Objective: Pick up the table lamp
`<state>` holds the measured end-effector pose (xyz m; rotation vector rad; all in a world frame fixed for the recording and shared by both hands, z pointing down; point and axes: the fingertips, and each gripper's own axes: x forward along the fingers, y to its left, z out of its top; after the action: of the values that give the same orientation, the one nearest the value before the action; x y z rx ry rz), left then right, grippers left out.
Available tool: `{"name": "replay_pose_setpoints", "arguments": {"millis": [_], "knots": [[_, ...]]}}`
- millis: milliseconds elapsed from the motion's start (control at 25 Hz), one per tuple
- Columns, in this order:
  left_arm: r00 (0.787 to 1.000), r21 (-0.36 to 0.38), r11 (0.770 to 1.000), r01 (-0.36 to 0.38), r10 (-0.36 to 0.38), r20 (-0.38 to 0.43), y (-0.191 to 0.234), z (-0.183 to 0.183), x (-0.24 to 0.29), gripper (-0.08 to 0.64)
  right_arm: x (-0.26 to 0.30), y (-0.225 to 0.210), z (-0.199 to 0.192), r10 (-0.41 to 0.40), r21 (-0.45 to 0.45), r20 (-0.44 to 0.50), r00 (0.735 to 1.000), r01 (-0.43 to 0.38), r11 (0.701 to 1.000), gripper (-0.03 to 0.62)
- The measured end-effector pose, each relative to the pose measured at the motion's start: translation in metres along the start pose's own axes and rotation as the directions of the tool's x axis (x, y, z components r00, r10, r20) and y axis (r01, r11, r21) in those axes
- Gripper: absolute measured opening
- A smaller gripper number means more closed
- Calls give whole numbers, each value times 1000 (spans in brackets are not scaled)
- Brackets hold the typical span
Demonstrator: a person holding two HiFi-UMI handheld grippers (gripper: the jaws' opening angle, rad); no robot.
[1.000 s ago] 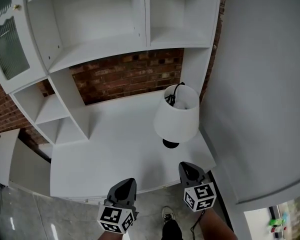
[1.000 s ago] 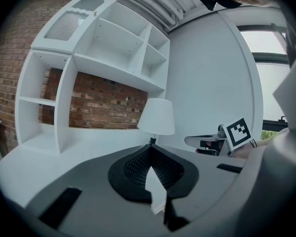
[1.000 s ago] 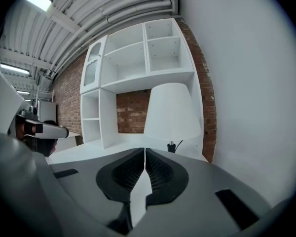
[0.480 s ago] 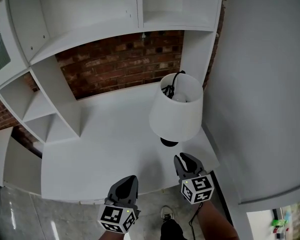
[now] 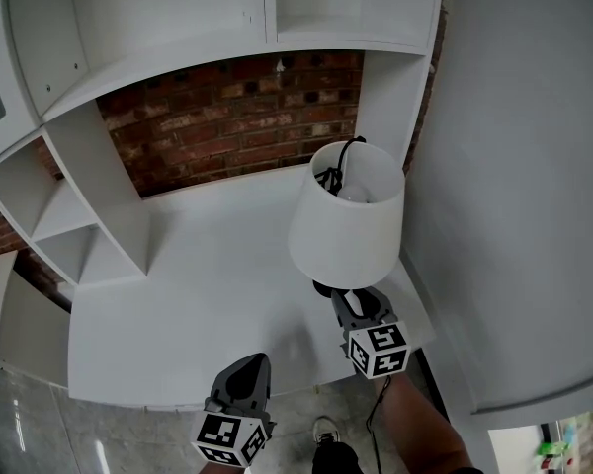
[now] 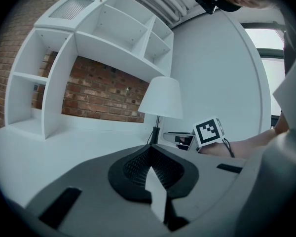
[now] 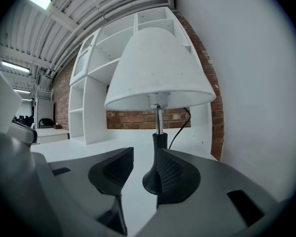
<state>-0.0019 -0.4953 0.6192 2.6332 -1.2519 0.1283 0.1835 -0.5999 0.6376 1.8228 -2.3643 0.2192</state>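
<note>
The white shelving unit (image 5: 109, 117) rises beyond both tongs, above the white tabletop (image 5: 198, 294) they reach over. The table lamp (image 5: 346, 225), a white shade on a chrome stem, stands straight ahead of the right tongs (image 5: 348, 299) and well to the right of the left tongs (image 5: 248, 361). The right tongs have just been spreading and stand wide, with the lamp's black base (image 7: 155, 174) in the gap, close to the right-hand jaw but not pinched. The left tongs are pressed together and empty at the tabletop's near edge.
</note>
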Motion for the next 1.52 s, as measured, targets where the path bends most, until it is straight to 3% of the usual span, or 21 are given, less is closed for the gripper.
{"name": "replay_pose_setpoints", "arguments": {"millis": [680,1520], "knots": [[998,-7,998,-64,64,7,20,1,14,-2,66,-35,-5,-9,0,29,1000,9,1000,167],[995,-17,995,-95,94,-9,31,6,9,-2,104,-37,-1,2,-38,66,998,1,999,146]]}}
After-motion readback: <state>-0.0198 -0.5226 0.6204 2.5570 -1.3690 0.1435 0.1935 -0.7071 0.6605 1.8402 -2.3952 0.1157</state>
